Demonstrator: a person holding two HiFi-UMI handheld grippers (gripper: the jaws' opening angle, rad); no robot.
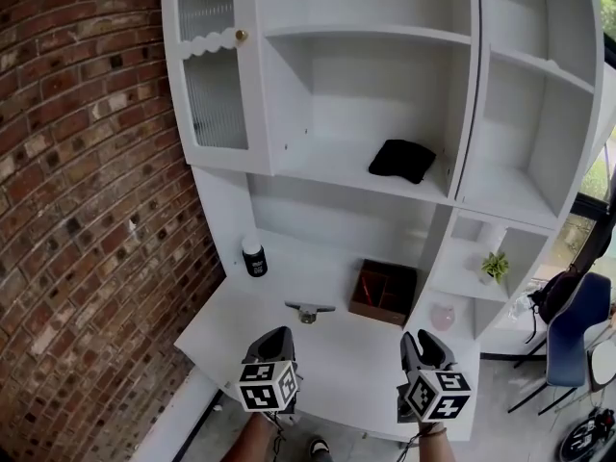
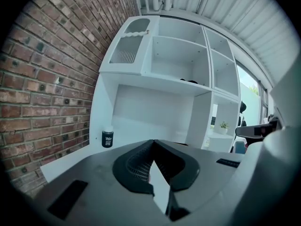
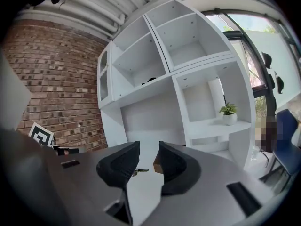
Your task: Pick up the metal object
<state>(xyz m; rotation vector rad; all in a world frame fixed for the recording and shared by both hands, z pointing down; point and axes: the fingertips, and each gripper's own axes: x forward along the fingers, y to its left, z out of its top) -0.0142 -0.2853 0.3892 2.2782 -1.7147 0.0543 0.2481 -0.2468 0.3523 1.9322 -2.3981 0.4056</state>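
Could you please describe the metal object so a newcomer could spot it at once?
Look at the white desk surface below the shelving. Near its middle, between the black jar and the brown wooden box, lies the metal object: small, flat, silvery, unlike either neighbour.

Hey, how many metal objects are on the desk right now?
1. The metal object lies on the white desk, between the black jar and the brown box. The box's inside is partly hidden, so more could sit there.
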